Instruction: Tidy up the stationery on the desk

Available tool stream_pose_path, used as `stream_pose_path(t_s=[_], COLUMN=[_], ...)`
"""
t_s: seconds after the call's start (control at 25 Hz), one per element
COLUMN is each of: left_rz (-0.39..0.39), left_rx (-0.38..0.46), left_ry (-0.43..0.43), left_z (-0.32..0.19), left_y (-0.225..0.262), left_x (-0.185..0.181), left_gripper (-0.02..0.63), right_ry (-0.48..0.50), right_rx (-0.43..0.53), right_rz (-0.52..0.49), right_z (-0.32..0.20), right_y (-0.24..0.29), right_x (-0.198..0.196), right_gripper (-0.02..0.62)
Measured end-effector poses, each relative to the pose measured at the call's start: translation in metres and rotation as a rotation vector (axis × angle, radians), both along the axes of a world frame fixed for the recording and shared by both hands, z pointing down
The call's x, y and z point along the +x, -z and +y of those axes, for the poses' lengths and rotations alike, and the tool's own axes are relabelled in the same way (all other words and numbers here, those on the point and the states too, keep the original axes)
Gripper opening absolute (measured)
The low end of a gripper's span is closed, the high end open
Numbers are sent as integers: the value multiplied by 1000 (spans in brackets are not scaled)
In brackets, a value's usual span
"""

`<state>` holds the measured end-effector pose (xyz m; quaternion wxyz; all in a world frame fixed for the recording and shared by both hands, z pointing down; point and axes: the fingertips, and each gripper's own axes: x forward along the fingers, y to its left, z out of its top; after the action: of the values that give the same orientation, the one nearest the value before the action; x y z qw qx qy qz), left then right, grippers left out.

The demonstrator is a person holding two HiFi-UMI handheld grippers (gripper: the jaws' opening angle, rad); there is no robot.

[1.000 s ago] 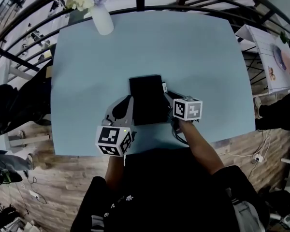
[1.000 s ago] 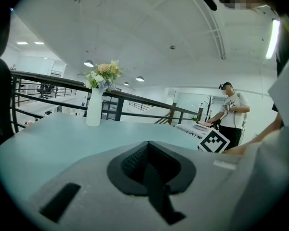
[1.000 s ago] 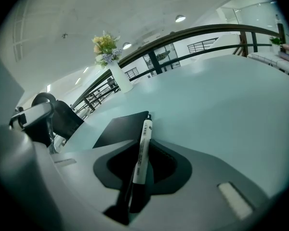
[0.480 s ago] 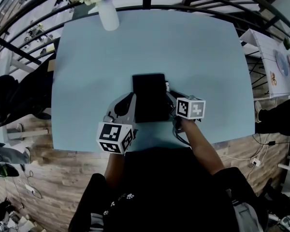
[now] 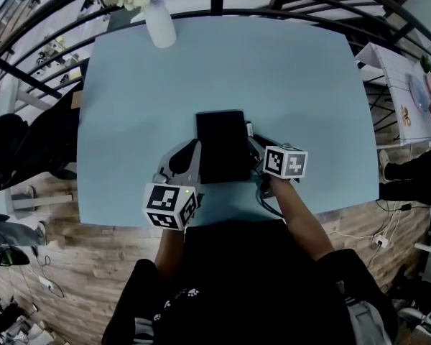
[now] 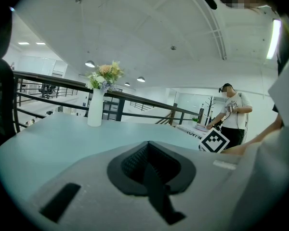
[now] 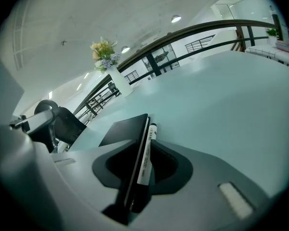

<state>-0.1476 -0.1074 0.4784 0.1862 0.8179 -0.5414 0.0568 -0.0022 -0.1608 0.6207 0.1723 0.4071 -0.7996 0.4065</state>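
Right gripper view showed my right claw (image 7: pixel 140 179) about half open, its jaws having just been opening, with the white marker pen (image 7: pixel 145 158) and the near edge of the black notebook (image 7: pixel 123 129) lying between them; the pads looked slack on both, so I took it that I was gripping neither. The pen lay touching the notebook along its 3 o'clock edge, parallel to it. My left claw (image 6: pixel 149 170) was closed tight on nothing and sat just beside the notebook's 9 o'clock edge. From the head view the notebook was a little toward 6 o'clock from the middle of the blue desk (image 5: pixel 287 70), with the flower vase (image 5: pixel 160 26) well apart near the 11 o'clock corner. I saw no other stationery loose on the desk, so I judged the tidying nearly done: pen and notebook were gathered side by side, and what was left was to draw both claws clear without knocking the pen askew.
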Motion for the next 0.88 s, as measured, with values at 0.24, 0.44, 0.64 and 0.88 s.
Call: stream_pose_path(t_s=[0.24, 0.44, 0.64, 0.88], left_rz=[-8, -11, -14, -20], left_rx=[3, -3, 0, 6], left_ry=[2, 1, 3, 4], left_z=[0, 1, 1, 2], left_y=[0, 1, 3, 4], left_x=[-2, 1, 3, 4], left_gripper=[-8, -8, -8, -8], right_ry=[-12, -19, -26, -50], right_rx=[4, 9, 11, 33], right_rz=[2, -2, -6, -30], right_z=[-2, -3, -3, -5], right_y=[-1, 0, 2, 7], right_x=[4, 8, 11, 15], right_gripper=[98, 98, 98, 94])
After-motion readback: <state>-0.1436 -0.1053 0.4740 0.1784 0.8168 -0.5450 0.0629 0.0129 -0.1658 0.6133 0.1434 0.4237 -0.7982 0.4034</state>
